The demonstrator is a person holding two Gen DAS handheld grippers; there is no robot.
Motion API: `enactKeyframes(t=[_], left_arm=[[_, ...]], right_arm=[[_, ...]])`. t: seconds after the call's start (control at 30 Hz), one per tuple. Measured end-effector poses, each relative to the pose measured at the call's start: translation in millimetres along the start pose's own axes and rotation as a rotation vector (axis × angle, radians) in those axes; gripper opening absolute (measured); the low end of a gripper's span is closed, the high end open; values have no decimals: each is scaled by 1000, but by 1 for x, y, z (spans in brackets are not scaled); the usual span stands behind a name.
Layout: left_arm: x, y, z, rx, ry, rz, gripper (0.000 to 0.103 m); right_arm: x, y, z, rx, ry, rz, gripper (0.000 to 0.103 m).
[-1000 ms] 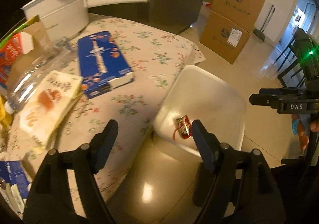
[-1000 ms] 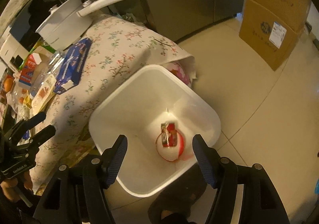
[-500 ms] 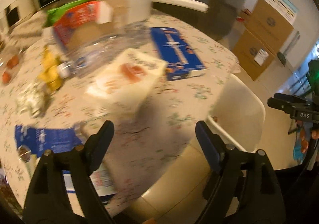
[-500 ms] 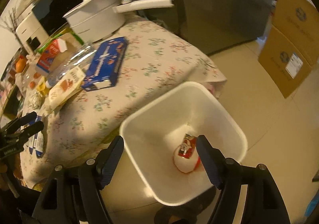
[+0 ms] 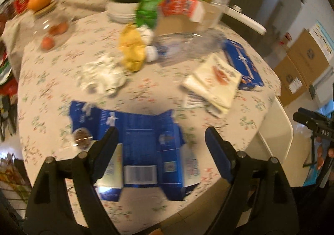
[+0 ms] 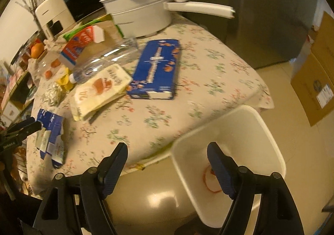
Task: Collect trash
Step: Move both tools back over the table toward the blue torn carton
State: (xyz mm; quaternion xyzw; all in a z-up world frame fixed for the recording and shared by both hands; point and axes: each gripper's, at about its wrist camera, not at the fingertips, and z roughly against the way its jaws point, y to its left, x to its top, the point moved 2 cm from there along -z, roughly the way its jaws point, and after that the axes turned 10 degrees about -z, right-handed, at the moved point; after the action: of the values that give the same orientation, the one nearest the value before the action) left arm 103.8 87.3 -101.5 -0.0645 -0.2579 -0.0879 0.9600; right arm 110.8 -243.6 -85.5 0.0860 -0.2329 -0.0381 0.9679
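Progress of the trash collection, seen from both wrist views. The white bin [image 6: 229, 151] stands on the floor at the lower right of the right wrist view, just beside the bench [image 6: 187, 88] edge; one red-and-white scrap [image 6: 210, 180] already lies at its bottom, partly hidden by a tool finger. Most of the trash is still uncollected on the floral cloth: a flattened blue carton [image 5: 142, 151] at lower centre of the left wrist view, a cream packet [image 5: 215, 80], a long blue box [image 6: 156, 70], a clear plastic bottle [image 6: 104, 61], a crumpled foil wad [image 5: 100, 76], a yellow wrapper [image 5: 131, 51] and a red-and-white carton [image 6: 81, 47]. The left tool [image 5: 160, 143] has just been opening and hangs wide and empty above the flattened blue carton, probably the next pick. The right tool [image 6: 167, 161] has likewise just been opening, empty, over the bench edge and bin rim. By this evidence the task is at an early stage.
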Motion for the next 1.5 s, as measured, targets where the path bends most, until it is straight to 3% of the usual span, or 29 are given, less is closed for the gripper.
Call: enactKeyframes(t=[0.43,0.63,0.87,0.93,1.0,1.1,1.2,1.5], left_arm=[[-20,69,-12,41,69,163,84],[-33,90,-33,15,129,217,84],[-39,88,-47,-66,167,246,48],[-40,86,-49,-82,172,247,33],[-39,85,-48,-87,168,245,10],[-36,80,-42,-100,141,225,3],[-29,73,-24,-98,87,186,2],[-9,74,53,-58,-167,137,1]], right_arm=[[10,63,-22,18,19,85,81],[11,80,-33,13,36,100,81],[10,92,-43,3,50,108,81],[10,95,-46,2,52,109,81],[11,99,-49,3,53,112,81],[12,107,-55,7,58,121,81],[12,118,-62,9,61,141,81],[12,157,-84,13,70,220,81]])
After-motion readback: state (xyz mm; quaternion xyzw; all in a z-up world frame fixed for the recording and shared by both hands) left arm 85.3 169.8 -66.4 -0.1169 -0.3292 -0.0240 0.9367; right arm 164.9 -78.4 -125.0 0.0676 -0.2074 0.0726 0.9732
